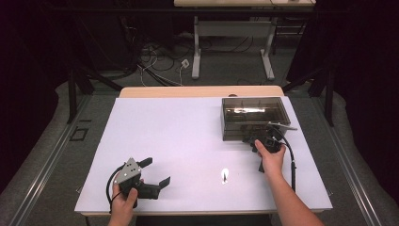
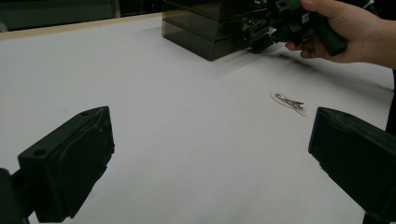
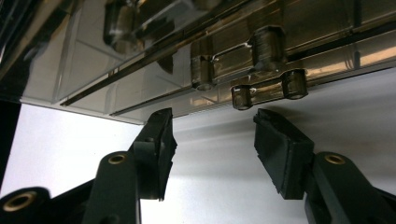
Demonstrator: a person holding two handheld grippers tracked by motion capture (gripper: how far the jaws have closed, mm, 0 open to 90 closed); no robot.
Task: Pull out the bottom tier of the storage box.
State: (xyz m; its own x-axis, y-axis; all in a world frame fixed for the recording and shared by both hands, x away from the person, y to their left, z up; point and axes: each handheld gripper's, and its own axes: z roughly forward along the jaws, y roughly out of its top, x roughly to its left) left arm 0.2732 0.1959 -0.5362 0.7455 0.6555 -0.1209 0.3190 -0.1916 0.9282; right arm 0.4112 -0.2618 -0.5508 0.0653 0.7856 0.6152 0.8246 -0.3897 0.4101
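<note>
While everything sits on the white table (image 1: 188, 141), here's the rundown:

Drawer box: smoky see-through plastic organizer (image 1: 254, 117) at about 2 o'clock on the table, near the far right edge. In the right gripper view its front shows two stacked drawers with small knobbed pull handles (image 3: 269, 89).

Right gripper (image 1: 264, 139): parked right at the front face of the box, held by the right hand (image 1: 272, 157). Jaws are parted, about half spread, sitting just below and either side of the lower handle, pads not pressing on anything, so nothing grabbed.

Left gripper (image 1: 153, 172): down at 7 o'clock near the close edge, in the left hand (image 1: 124, 200), well apart from the box. Jaws wide apart, nothing between them but bare tabletop.

Hair clip (image 1: 225, 175): small metal-looking clip lying flat around 5 o'clock, between the two grippers, touching neither.

Cable (image 1: 291, 165): trails from the right gripper back along the forearm.
</note>
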